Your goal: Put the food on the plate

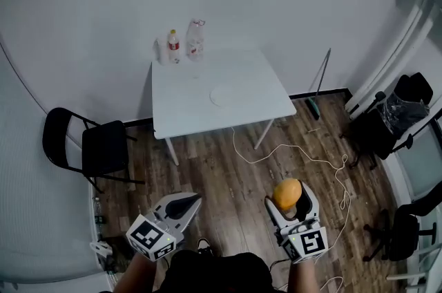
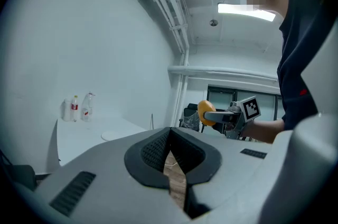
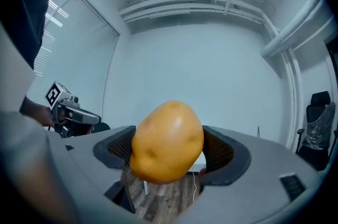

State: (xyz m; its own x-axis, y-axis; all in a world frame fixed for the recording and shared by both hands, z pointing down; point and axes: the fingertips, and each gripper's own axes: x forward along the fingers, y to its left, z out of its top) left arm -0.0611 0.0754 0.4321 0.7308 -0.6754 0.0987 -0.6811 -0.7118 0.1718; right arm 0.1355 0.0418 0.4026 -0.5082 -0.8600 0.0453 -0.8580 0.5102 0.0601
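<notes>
The right gripper (image 1: pixel 288 202) has its jaws clamped on the potato (image 3: pixel 166 141), 1 pad on each side, and holds it high and level, likely so it stays seated for the carry. The left gripper (image 1: pixel 186 201) is empty with its jaws together, seemingly idle since 1 gripper is enough. The plate (image 1: pixel 222 95) lies bare near the middle of the table (image 1: pixel 186 105), well apart from both grippers, with bottles (image 1: pixel 196 39) at the far corner, clear of the approach.

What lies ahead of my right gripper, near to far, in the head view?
Right gripper holding a yellow-orange potato → white cable on the wooden floor → round white plate on the square white table → clear plastic bottles at its far edge
</notes>
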